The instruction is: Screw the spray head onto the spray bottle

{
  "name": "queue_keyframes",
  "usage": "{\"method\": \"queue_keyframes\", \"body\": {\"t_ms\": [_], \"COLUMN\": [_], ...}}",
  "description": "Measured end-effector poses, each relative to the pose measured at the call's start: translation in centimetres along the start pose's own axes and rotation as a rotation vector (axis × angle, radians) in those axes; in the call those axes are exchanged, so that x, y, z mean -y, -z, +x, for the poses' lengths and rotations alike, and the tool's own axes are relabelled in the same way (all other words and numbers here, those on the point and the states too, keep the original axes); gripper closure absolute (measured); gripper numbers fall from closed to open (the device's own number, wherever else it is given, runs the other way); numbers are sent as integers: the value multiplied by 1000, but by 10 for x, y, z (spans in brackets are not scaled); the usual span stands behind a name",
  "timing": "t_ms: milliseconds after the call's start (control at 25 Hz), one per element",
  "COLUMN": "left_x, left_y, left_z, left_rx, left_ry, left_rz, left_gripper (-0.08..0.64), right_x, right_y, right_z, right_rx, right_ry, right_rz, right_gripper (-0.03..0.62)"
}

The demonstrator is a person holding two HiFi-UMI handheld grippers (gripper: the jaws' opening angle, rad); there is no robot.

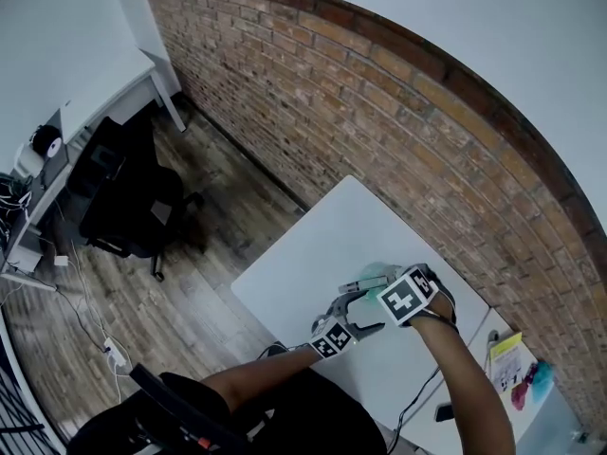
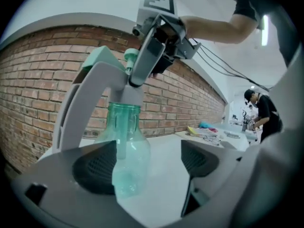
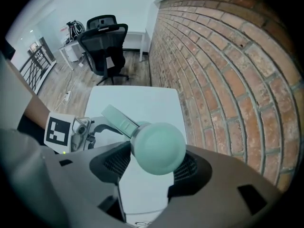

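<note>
- Jaws of left gripper [image 2: 148, 164] released, standing wide either side of spray bottle [image 2: 127, 146], right pad well clear of it.
- Bottle clear teal, upright on white table [image 1: 313, 245].
- Spray head [image 3: 157, 147] on bottle neck, nozzle pointing left.
- Right gripper [image 3: 152, 165] pointing down from above, jaws grasping spray head.

The head view looked steeply down from well above the table [image 1: 322, 245] and brick wall [image 1: 379, 112]. The left gripper view sat low, nearly level, close to the spray bottle [image 2: 127, 146]. The right gripper view looked down onto the spray head [image 3: 157, 147]. All shared table and wall, seemingly the bottle too.
</note>
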State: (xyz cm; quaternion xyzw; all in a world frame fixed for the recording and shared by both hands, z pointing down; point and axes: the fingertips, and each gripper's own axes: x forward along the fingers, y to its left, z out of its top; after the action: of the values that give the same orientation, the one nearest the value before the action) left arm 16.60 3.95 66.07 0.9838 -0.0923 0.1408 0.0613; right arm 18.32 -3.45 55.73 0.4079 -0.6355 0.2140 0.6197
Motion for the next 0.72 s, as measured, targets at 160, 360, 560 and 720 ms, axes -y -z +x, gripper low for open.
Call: {"method": "queue_keyframes", "body": {"t_ms": [160,360,560,720], "left_x": [-12,-11,-11,-6], "left_y": [0,-1,-2,1], "left_z": [9,7,7,4], "left_rx": [3,11,18,9], "left_ry": [-32,-12,16,46], "left_rz": [63,71,65,59], "left_gripper": [150,147,147,147], "right_x": [8,8,-2,5], "right_y": [1,-3,1,-4], "right_z": [0,-3,-13,-27], "right_rx": [4,39,155,224], "right_ry": [16,18,-49,-36], "right_rz": [29,-163,-384,-574], "right_gripper": [336,336,334,334]}}
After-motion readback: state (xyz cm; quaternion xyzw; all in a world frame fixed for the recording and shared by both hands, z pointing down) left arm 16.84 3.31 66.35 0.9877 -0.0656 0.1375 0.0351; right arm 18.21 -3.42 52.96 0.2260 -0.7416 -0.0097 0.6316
